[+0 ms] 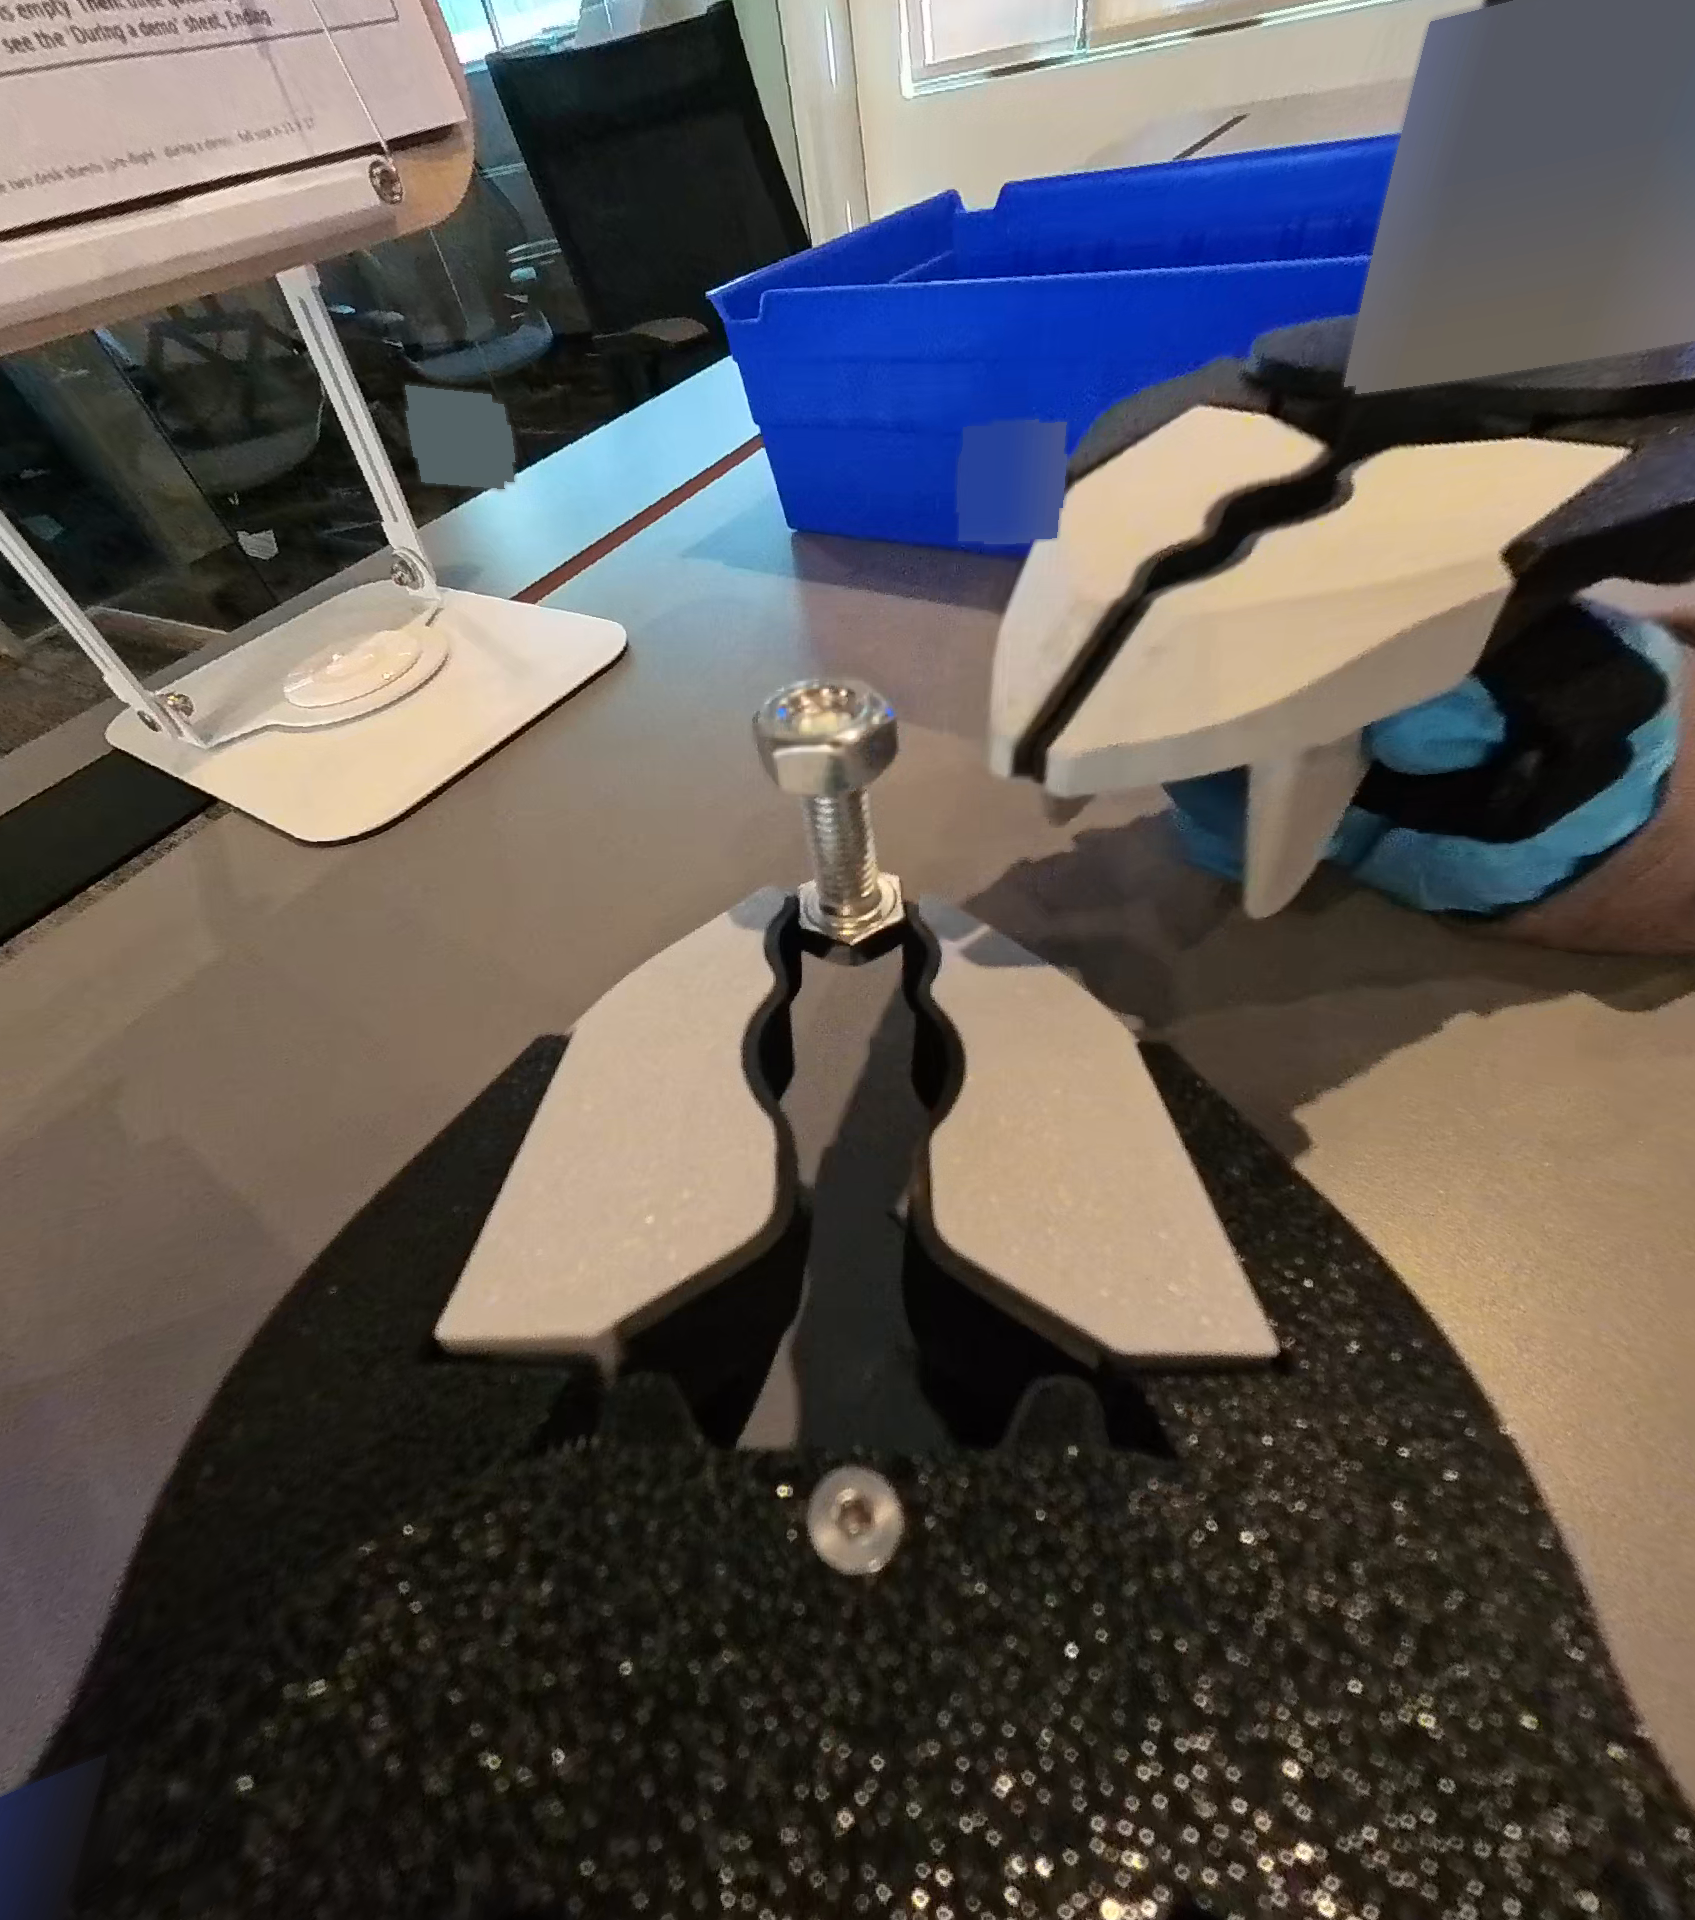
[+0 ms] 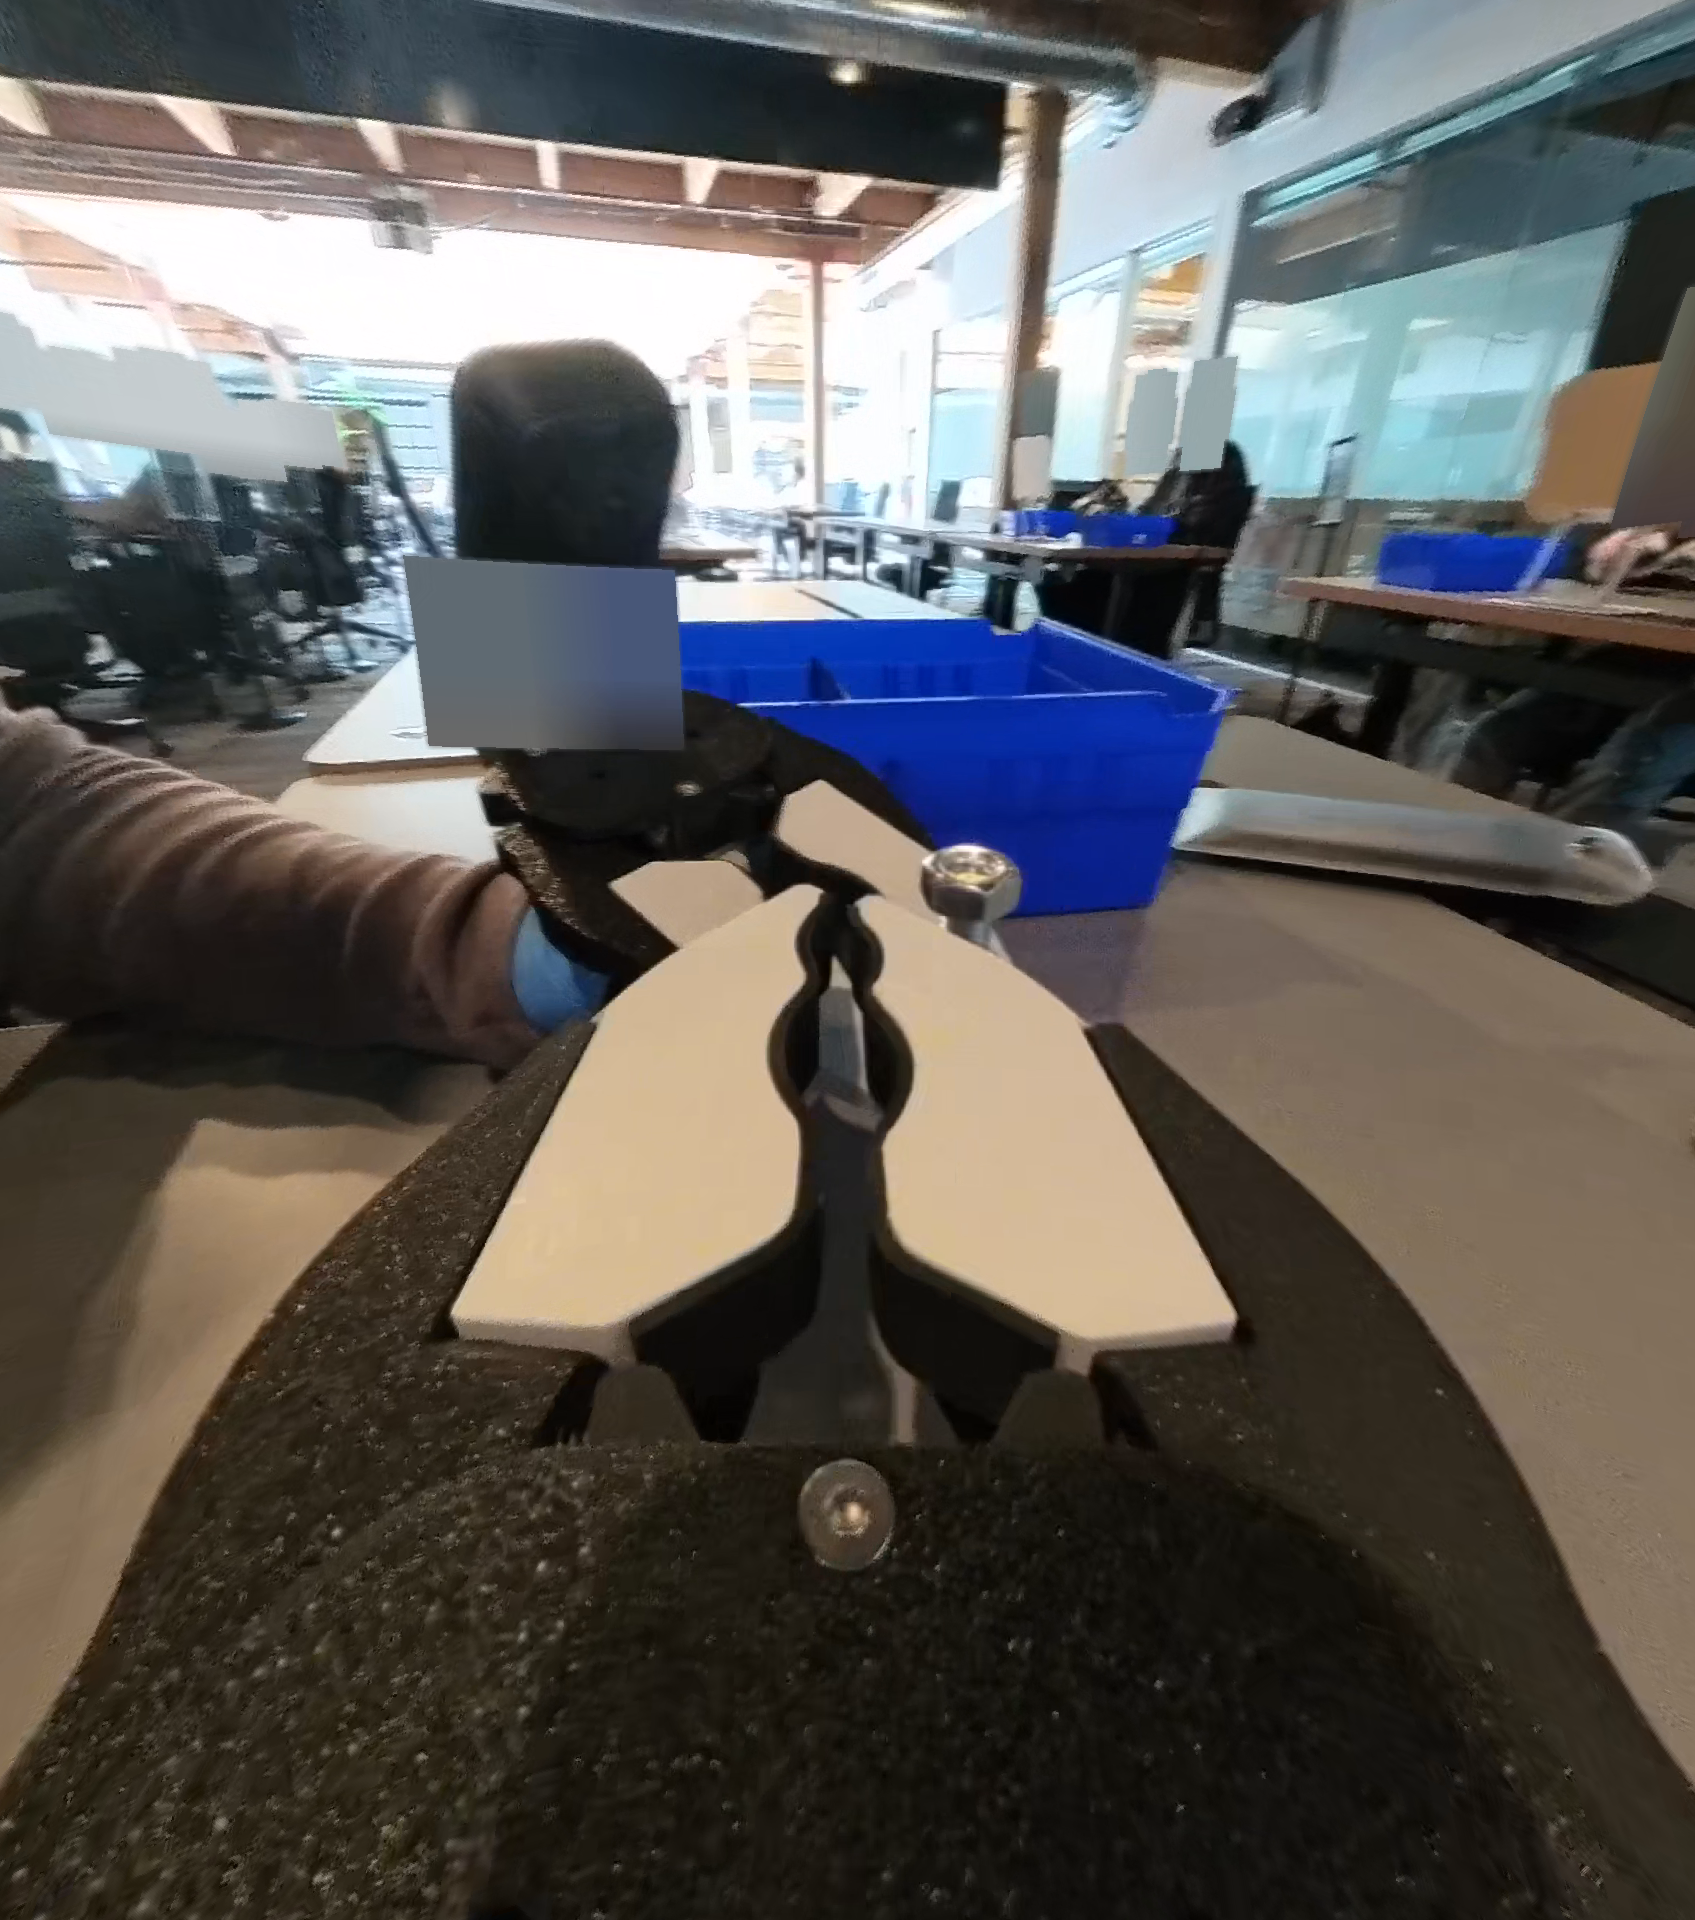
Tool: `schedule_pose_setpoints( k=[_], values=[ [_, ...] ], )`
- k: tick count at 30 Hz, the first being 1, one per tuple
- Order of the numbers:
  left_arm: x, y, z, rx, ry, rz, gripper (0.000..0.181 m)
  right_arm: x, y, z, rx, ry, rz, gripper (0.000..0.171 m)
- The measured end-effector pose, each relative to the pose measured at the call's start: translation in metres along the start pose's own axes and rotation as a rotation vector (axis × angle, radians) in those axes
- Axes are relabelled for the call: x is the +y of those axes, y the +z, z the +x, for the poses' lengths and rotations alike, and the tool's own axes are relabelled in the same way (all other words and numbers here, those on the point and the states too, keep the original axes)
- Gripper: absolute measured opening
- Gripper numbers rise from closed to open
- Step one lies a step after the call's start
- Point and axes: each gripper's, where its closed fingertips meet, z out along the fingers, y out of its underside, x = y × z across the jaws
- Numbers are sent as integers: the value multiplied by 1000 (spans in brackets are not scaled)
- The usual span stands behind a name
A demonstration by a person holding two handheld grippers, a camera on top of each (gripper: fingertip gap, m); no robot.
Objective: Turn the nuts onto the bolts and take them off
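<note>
A silver bolt (image 1: 827, 831) stands upright with its hex head up, and a silver nut (image 1: 843, 928) sits low on its thread. My left gripper (image 1: 843, 935) is shut on that nut at its fingertips, just above the grey table (image 1: 199, 1039). My right gripper (image 1: 1019, 753) is shut and empty, a little right of the bolt head and apart from it. In the right wrist view my right gripper (image 2: 838, 909) is shut, the bolt head (image 2: 971, 878) stands just right of its tips, and the left gripper (image 2: 718, 831) lies behind them.
A blue divided bin (image 1: 1030, 343) stands at the back of the table, also in the right wrist view (image 2: 978, 727). A sign stand with a white base (image 1: 386, 717) is at the back left. A blue-gloved hand (image 1: 1445, 810) holds the right gripper. There is about 6 cm between the tips of the two grippers.
</note>
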Motion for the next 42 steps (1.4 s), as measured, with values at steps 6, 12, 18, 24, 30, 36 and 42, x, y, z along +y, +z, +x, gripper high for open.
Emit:
schedule_pose_setpoints(
  k=[6,12,18,24,30,36,42],
  values=[
    [0,0,0,1,4,-3,18,-3,-1,15,109,-32,28,26],
    [0,0,0,1,2,-2,18,3,2,0,-8,25,-15,0],
    [1,1,0,3,1,-6,18,-5,-2,14,102,-34,36,24],
    [0,1,1,2,2,-5,18,0,2,13,93,-26,10,28],
    [1,1,0,3,0,-6,18,-4,-2,7,73,-43,26,12],
    [1,1,0,2,1,-6,18,-2,1,18,134,-61,19,37],
    [0,1,0,3,-1,-6,18,-4,-2,6,82,-67,21,9]
  ],
)
